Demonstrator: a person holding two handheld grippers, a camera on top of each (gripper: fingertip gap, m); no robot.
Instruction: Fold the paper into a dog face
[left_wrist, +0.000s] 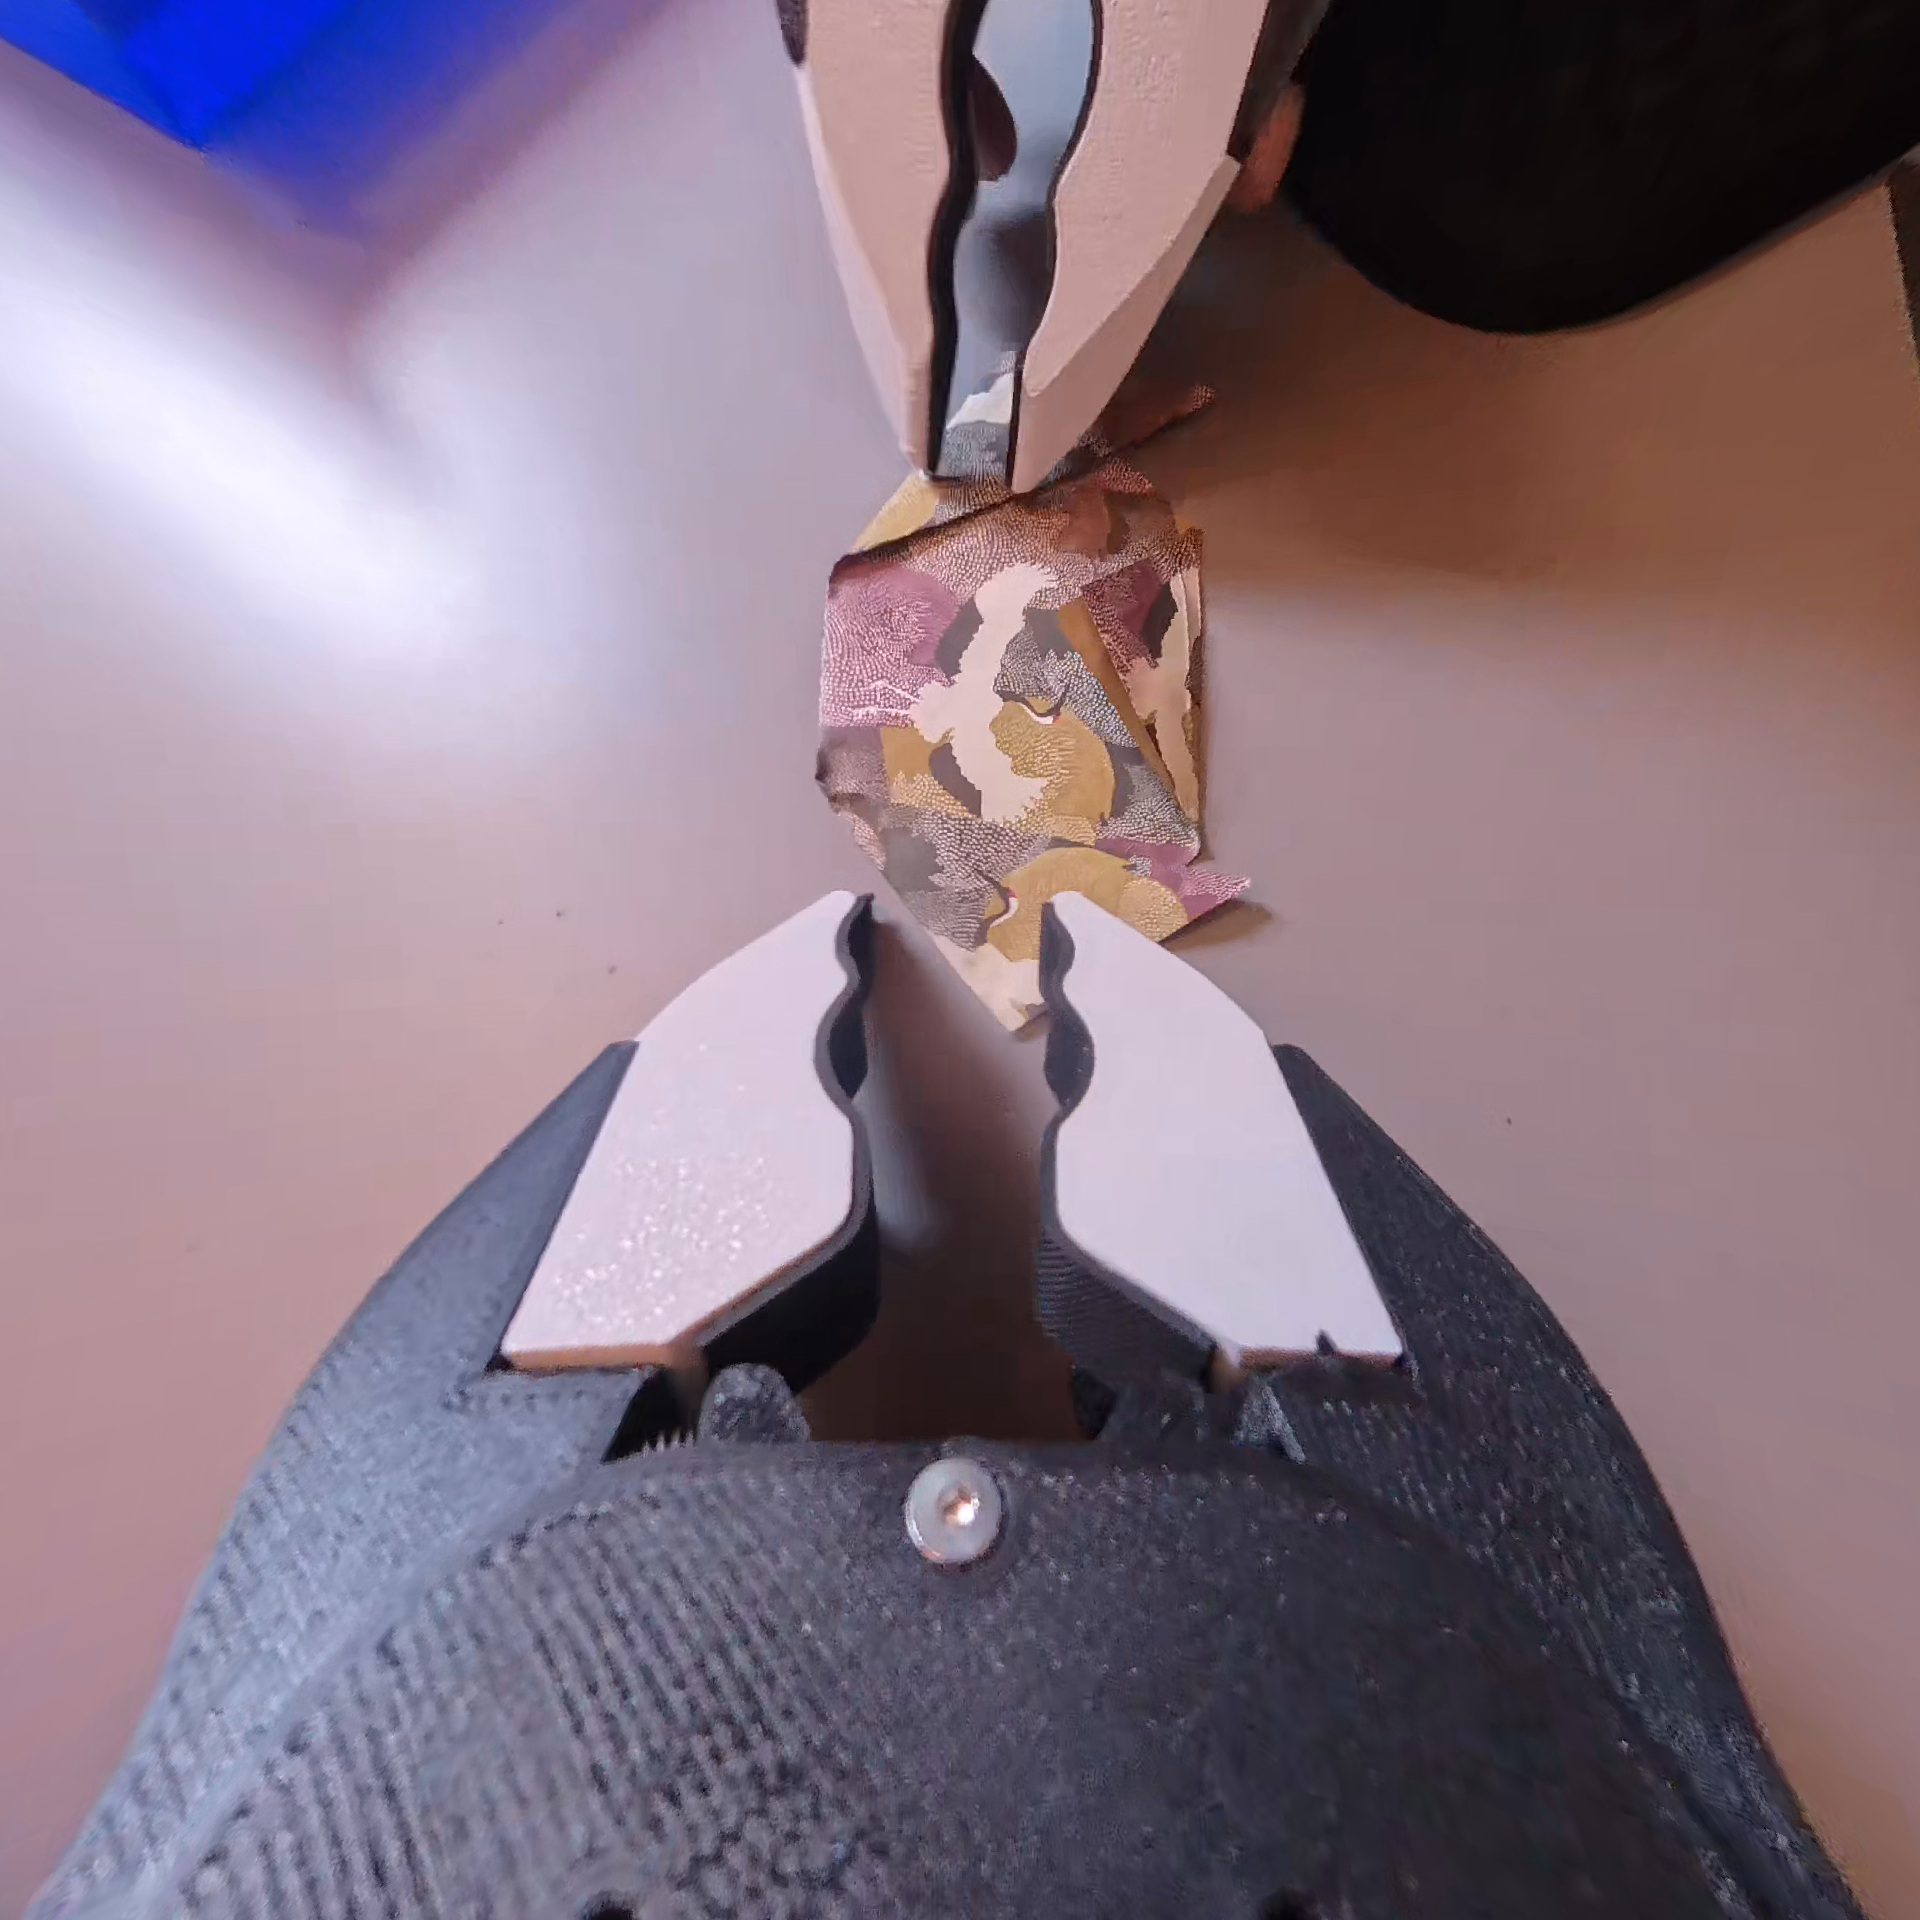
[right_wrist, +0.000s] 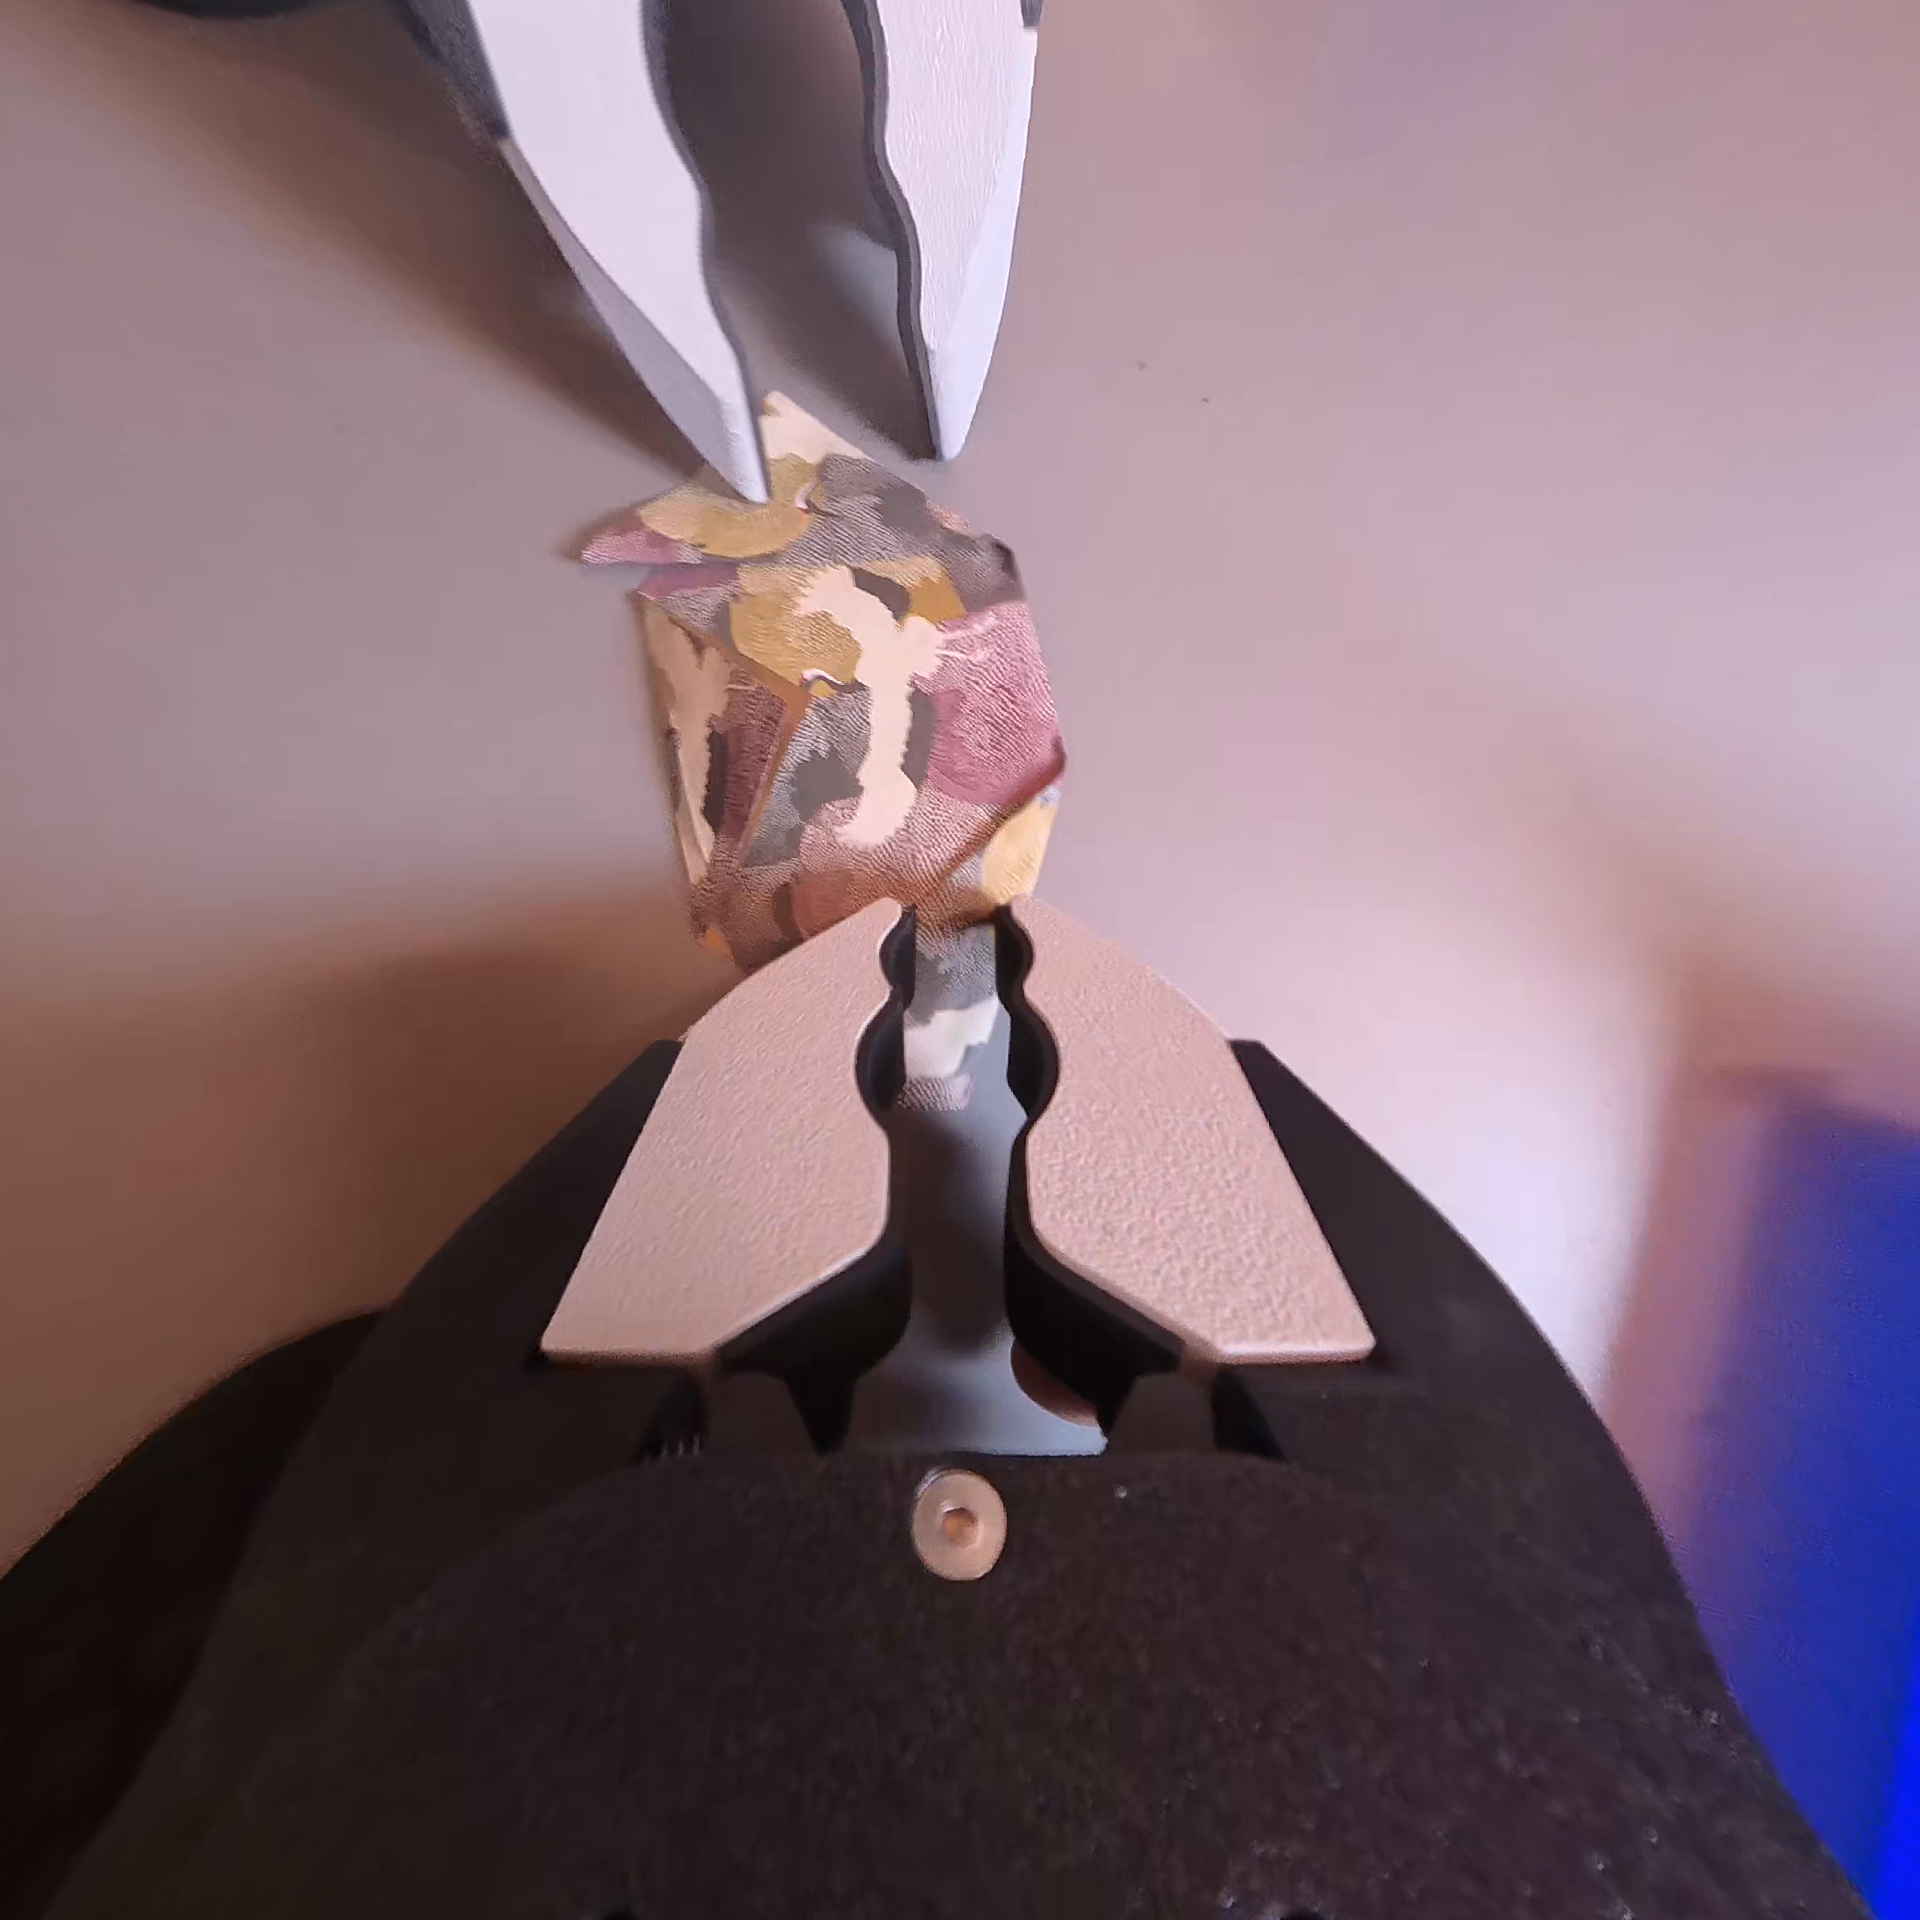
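Your right gripper (right_wrist: 954, 920) pinches the thin, easily creased paper (left_wrist: 1013, 717) mid-frame; take its near corner with the spread left gripper (left_wrist: 961, 914)

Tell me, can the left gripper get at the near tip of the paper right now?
Probably yes: the left gripper is open, the paper tip lies between its fingertips, and nothing blocks it. The right gripper pinches the far end.

Right gripper (right_wrist: 954, 920) at 6 o'clock, jaws clamped on the near corner of the folded patterned paper (right_wrist: 862, 717). Left gripper (right_wrist: 847, 473) at 12 o'clock, jaws parted, one tip touching the paper's far end.
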